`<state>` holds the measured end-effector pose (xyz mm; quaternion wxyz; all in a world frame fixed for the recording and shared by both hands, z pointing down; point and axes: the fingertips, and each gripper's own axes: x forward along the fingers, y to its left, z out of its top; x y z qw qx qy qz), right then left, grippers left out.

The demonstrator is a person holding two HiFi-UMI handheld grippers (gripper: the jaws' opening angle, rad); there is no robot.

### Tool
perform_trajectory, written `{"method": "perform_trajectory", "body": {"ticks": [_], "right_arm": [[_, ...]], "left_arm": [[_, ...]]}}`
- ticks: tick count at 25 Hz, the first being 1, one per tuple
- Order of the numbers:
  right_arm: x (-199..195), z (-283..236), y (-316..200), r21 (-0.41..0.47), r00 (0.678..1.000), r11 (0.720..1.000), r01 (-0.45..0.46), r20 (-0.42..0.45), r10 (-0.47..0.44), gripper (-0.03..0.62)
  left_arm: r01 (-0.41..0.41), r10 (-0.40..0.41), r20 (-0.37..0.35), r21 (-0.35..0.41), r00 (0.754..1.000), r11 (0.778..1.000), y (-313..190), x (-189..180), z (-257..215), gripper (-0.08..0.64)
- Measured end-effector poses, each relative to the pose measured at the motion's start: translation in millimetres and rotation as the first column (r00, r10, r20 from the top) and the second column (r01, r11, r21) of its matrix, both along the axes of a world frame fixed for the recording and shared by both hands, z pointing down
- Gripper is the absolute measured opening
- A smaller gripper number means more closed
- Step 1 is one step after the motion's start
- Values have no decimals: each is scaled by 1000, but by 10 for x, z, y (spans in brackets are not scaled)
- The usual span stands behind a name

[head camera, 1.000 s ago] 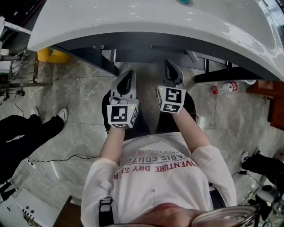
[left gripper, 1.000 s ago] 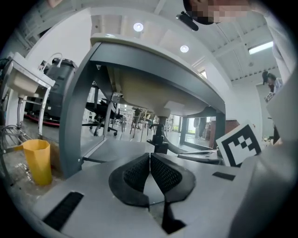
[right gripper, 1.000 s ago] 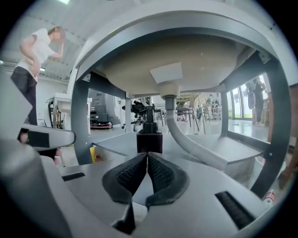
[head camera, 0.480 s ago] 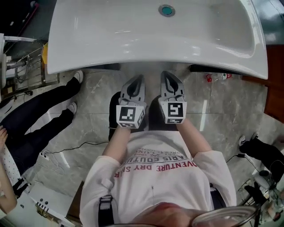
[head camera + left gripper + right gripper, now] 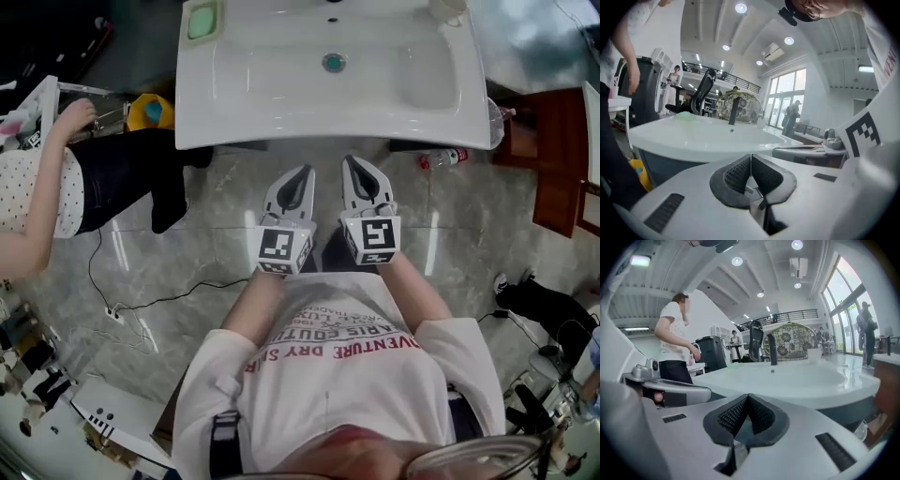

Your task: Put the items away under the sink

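The white sink (image 5: 281, 103) fills the top of the head view, with a green soap (image 5: 201, 19) at its back left corner and a drain (image 5: 333, 63) in the basin. My left gripper (image 5: 302, 173) and right gripper (image 5: 356, 164) hang side by side just in front of the sink's front edge, over the grey floor. Both are shut with nothing between the pads. The left gripper (image 5: 751, 157) faces the sink rim (image 5: 693, 136) and a black faucet (image 5: 732, 110). The right gripper (image 5: 748, 397) looks over the same basin (image 5: 797, 380).
A plastic bottle (image 5: 441, 159) lies on the floor below the sink's right end. A yellow container (image 5: 150, 112) stands at its left end. A person in dark trousers (image 5: 112, 178) stands at the left. A wooden cabinet (image 5: 553, 159) is at the right. Cables (image 5: 141, 300) cross the floor.
Both grippers have come up from below the sink's rim to in front of it. The whole basin now shows from above. A person at the left has come into view.
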<state>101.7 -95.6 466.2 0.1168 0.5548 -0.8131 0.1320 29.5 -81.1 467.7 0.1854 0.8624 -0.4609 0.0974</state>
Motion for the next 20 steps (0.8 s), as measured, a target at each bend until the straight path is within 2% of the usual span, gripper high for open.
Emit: {"method": "perform_trajectory", "body": {"ticks": [6, 10, 16, 20], "right_arm": [[142, -1094, 68, 48, 1000, 999, 9, 0, -9, 25], [157, -1687, 117, 116, 999, 992, 39, 9, -41, 25], [196, -2298, 306, 175, 998, 984, 26, 48, -35, 25], [207, -2520, 414, 218, 998, 975, 28, 48, -39, 25]], "left_arm": [[13, -13, 3, 88, 1000, 996, 8, 54, -1174, 28], [26, -24, -9, 171, 1000, 985, 22, 50, -1807, 28], [35, -40, 12, 263, 999, 964, 184, 37, -2465, 28], [29, -34, 10, 315, 999, 949, 266, 48, -2731, 28]]}}
